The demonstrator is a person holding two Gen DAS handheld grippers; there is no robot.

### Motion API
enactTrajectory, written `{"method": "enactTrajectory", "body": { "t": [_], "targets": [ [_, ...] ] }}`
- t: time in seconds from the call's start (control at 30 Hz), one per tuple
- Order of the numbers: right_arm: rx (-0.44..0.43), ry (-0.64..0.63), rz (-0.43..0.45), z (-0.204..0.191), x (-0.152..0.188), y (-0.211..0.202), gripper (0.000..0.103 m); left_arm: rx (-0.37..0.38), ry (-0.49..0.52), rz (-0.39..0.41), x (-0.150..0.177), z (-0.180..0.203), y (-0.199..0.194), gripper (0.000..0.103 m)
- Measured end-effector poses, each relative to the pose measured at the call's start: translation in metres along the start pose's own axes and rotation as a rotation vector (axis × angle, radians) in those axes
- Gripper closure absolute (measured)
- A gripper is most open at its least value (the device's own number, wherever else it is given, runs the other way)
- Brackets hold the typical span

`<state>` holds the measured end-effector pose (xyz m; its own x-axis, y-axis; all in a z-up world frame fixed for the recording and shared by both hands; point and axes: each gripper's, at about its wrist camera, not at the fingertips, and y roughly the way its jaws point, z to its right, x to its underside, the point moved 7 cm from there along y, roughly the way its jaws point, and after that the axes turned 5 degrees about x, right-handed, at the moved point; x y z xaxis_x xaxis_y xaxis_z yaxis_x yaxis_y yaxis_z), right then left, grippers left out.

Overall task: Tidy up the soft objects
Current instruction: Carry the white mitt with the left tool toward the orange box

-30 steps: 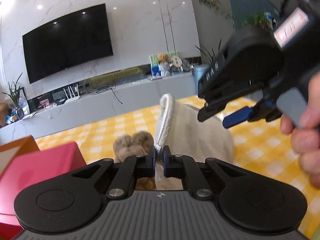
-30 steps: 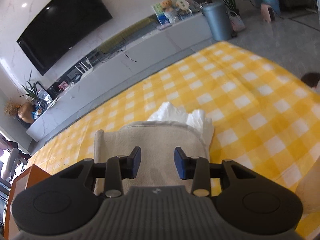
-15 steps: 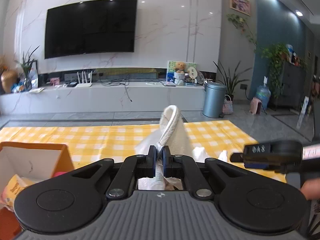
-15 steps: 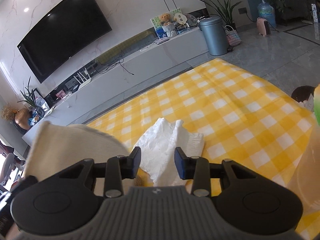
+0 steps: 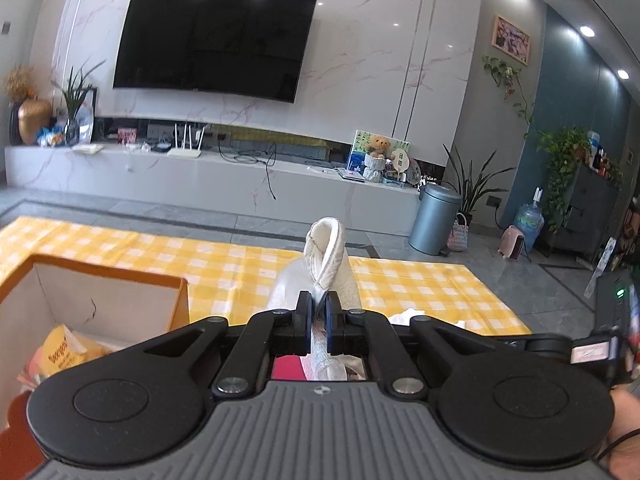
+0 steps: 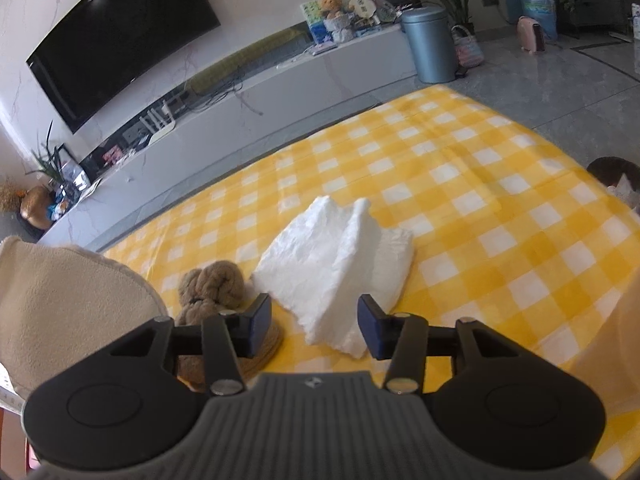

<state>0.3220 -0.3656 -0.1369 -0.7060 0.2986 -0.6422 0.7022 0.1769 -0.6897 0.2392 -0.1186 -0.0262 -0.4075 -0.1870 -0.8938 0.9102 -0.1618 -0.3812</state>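
Left gripper (image 5: 318, 308) clamped on a folded edge of the beige cloth (image 5: 327, 254), lifted above the yellow checked cloth (image 5: 224, 268), beside the orange box (image 5: 181, 300). Right gripper (image 6: 314, 320) just been opening — nothing between its jaws — above white padding (image 6: 336, 256); knotted brown toy (image 6: 212, 286) alongside.

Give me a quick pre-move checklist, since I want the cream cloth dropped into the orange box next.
1. Left gripper shut on the cream cloth: ok.
2. Orange box open at the top: ok.
3. Room left in the box: cannot tell; a yellow packet already lies inside.
4. Right gripper free, its jaws just opened wider, nothing between them: ok.
5. White padding and brown knit toy still on the checked blanket: not ok.
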Motion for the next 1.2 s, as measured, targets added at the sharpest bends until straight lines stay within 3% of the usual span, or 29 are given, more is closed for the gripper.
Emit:
{"method": "enactTrajectory", "body": {
  "t": [0.1, 0.27, 0.47, 0.57, 0.7, 0.9, 1.03, 1.2],
  "targets": [
    [-0.016, -0.026, -0.026, -0.014, 0.005, 0.009, 0.047, 0.028, -0.036, -0.015, 0.001, -0.009, 0.001, 0.096],
    [-0.099, -0.032, -0.066, -0.030, 0.012, 0.014, 0.045, 0.057, -0.069, -0.035, 0.000, -0.012, 0.003, 0.096],
    [-0.030, -0.066, -0.053, -0.027, 0.013, 0.014, 0.040, 0.080, -0.013, -0.023, -0.008, 0.002, -0.004, 0.096],
    [-0.072, -0.050, -0.076, -0.028, 0.015, 0.016, 0.040, 0.083, -0.012, -0.019, -0.011, 0.008, -0.004, 0.096],
    [-0.150, -0.176, -0.104, -0.043, 0.023, 0.003, 0.038, 0.100, -0.033, -0.030, -0.015, 0.012, 0.002, 0.096],
    [-0.253, -0.214, -0.059, -0.048, 0.044, -0.050, 0.038, 0.085, -0.027, -0.052, -0.025, 0.022, 0.022, 0.096],
    [-0.381, -0.236, 0.001, -0.068, 0.064, -0.080, 0.042, 0.079, 0.019, -0.038, -0.025, 0.039, 0.019, 0.096],
    [-0.369, -0.305, 0.139, -0.086, 0.070, -0.096, 0.043, 0.115, 0.002, -0.054, -0.021, 0.046, 0.017, 0.096]
  ]
}}
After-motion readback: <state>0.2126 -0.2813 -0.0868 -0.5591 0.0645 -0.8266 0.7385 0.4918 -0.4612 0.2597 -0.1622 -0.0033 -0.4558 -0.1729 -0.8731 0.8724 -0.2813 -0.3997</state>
